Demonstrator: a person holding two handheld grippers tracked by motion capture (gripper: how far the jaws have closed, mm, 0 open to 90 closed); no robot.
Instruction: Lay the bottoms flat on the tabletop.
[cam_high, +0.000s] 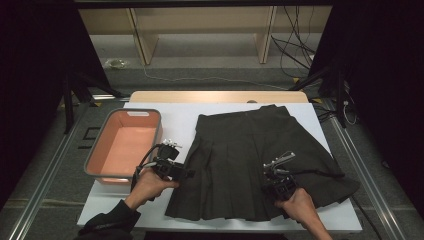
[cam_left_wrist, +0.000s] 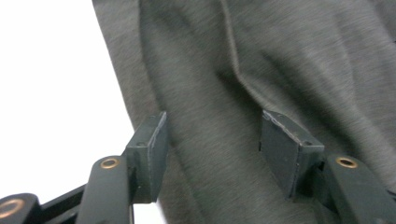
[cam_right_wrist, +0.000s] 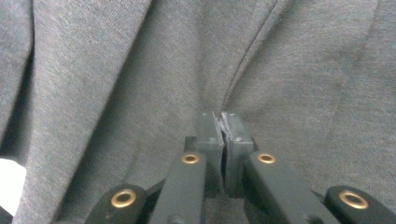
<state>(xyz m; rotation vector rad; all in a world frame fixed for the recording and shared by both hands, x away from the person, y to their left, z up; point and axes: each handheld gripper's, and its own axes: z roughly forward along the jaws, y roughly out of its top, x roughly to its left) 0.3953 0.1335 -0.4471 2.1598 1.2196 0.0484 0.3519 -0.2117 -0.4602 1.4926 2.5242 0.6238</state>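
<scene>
- High view, far left: a grey-rimmed bin (cam_high: 102, 150) with a salmon-pink inside stands on the white table (cam_high: 175, 115), just beside the left gripper (cam_high: 189, 173).
- High view, left of centre: the left hand (cam_high: 150, 184) holds the left gripper at the left edge of the dark pleated skirt (cam_high: 250, 155); a black cable loops from the gripper's body.
- Left gripper view: the jaws stand apart, released, over the skirt's (cam_left_wrist: 261, 70) left edge, with cloth lying below the gap and neither pad pressing it; white table (cam_left_wrist: 51, 93) shows beside the edge.
- High view, centre: the skirt lies spread flat on the table, waistband toward the far side, hem toward the person, pleats fanning outward.
- High view, right of centre: the right hand (cam_high: 300, 202) holds the right gripper (cam_high: 278, 176) on the lower right part of the skirt, near the hem.
- Right gripper view: the jaws are clenched together against the skirt (cam_right_wrist: 116, 84) at a pleat fold; whether cloth is pinched between the pads cannot be told.
</scene>
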